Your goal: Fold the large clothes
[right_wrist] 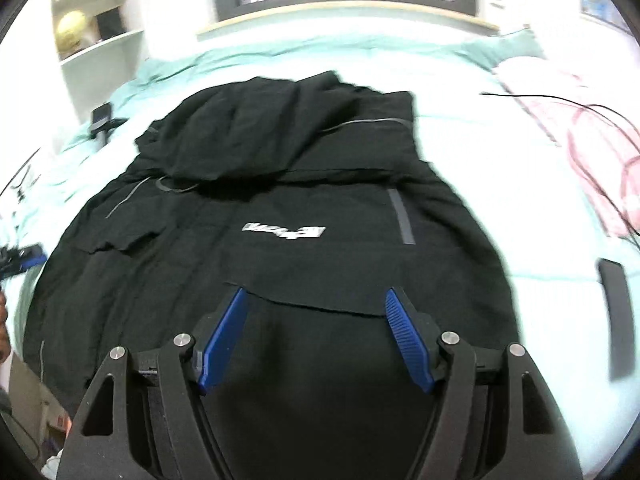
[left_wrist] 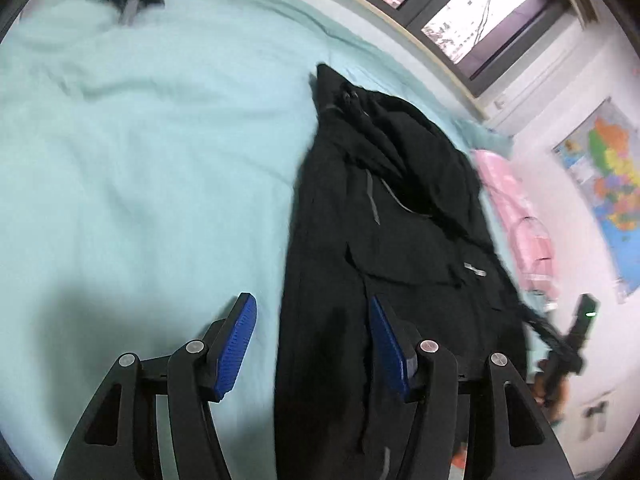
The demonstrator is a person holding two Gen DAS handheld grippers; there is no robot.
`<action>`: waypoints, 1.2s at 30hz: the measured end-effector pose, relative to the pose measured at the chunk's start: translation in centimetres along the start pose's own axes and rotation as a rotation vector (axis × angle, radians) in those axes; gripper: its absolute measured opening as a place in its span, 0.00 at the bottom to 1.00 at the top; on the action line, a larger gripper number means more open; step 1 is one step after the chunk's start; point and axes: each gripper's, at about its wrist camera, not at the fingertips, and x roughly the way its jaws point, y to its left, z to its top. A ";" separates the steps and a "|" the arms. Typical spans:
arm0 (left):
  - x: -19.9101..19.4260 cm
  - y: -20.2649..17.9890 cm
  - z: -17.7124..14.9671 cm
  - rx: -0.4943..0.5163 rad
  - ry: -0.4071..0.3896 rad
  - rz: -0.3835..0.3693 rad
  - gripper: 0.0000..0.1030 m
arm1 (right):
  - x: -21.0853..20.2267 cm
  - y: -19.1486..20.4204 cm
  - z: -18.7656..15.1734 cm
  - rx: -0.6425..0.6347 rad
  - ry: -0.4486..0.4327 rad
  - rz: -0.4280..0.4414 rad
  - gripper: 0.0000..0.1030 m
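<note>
A large black jacket (right_wrist: 280, 216) with a white logo and grey strips lies spread on the mint-green bed sheet (right_wrist: 472, 80), its hood and sleeve bunched at the far end. In the left wrist view the same jacket (left_wrist: 400, 220) runs lengthwise at the right. My left gripper (left_wrist: 312, 308) hovers open over the jacket's left edge, nothing between its blue pads. My right gripper (right_wrist: 316, 300) hangs open above the jacket's near hem, its pads apart and clear of the cloth. The right gripper (left_wrist: 576, 336) also shows at the right edge in the left wrist view.
A pink quilt (left_wrist: 516, 216) lies beside the jacket by the wall. A dark device (right_wrist: 102, 120) rests on the sheet at far left, a black flat object (right_wrist: 618, 312) at right. Windows (left_wrist: 472, 12), a wall map (left_wrist: 608, 184) and shelves (right_wrist: 92, 20) border the bed.
</note>
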 end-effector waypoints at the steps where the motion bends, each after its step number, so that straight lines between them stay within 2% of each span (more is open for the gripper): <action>1: 0.4 0.3 -0.2 -0.018 0.013 -0.034 0.58 | -0.3 -0.5 -0.2 0.016 -0.003 -0.015 0.71; 3: 1.6 0.5 -0.4 -0.049 0.030 -0.067 0.58 | -0.6 -1.8 -0.3 0.050 -0.001 -0.033 0.71; 7: 2.2 0.5 0.2 -0.042 0.027 -0.090 0.58 | -1.4 -4.2 -1.2 0.110 0.010 -0.086 0.71; 9: 2.6 0.6 0.9 -0.043 0.050 -0.105 0.58 | -1.9 -5.3 -1.6 0.137 0.007 -0.095 0.71; 12: 5.0 0.4 1.8 -0.057 0.109 -0.084 0.58 | -2.2 -6.9 -2.0 0.185 0.010 -0.109 0.71; 15: 5.3 -1.1 1.8 -0.001 0.133 -0.069 0.56 | -2.7 -8.5 -2.3 0.230 0.017 -0.132 0.71; 17: 4.6 -2.8 1.6 0.045 0.152 -0.131 0.56 | -3.2 -9.4 -2.6 0.256 0.030 -0.134 0.71; 19: 3.0 -4.7 1.5 0.100 0.131 -0.225 0.57 | -3.8 -10.1 -3.1 0.271 0.038 -0.136 0.71; 20: 2.4 -5.6 1.5 0.131 0.118 -0.239 0.57 | -3.9 -10.6 -3.4 0.280 0.047 -0.133 0.71; 21: 2.4 -6.0 1.5 0.151 0.117 -0.226 0.60 | -3.8 -10.9 -3.7 0.288 0.062 -0.126 0.71; 22: 2.9 -6.3 1.5 0.166 0.125 -0.205 0.60 | -3.5 -11.2 -4.0 0.296 0.083 -0.112 0.67; 23: 3.7 -6.3 1.4 0.164 0.147 -0.188 0.61 | -2.7 -11.4 -4.4 0.309 0.119 -0.090 0.57; 24: 5.2 -5.9 1.3 0.143 0.188 -0.160 0.61 | -2.0 -11.5 -4.7 0.320 0.144 -0.071 0.53; 26: 8.0 -5.2 0.9 0.120 0.266 -0.078 0.59 | -0.1 -11.7 -5.2 0.343 0.185 -0.023 0.50; 27: 9.0 -5.2 0.6 0.123 0.290 -0.055 0.56 | 0.5 -11.6 -5.2 0.347 0.193 0.000 0.48; 28: 8.9 -5.6 0.4 0.133 0.281 -0.058 0.56 | 0.7 -11.4 -5.1 0.347 0.197 0.024 0.46; 30: 7.0 -7.0 0.4 0.146 0.245 -0.164 0.56 | 0.0 -10.4 -4.6 0.319 0.190 0.051 0.42; 32: 4.0 -7.8 0.7 0.149 0.182 -0.303 0.57 | -2.4 -9.1 -3.6 0.296 0.128 0.188 0.42; 33: 3.0 -7.8 0.8 0.142 0.163 -0.349 0.57 | -3.3 -8.8 -3.3 0.292 0.100 0.235 0.42; 35: 2.0 -7.2 1.0 0.096 0.142 -0.420 0.57 | -4.0 -8.3 -2.7 0.301 0.083 0.293 0.42; 36: 2.1 -6.9 0.8 0.081 0.145 -0.424 0.57 | -3.7 -8.2 -2.8 0.303 0.094 0.288 0.42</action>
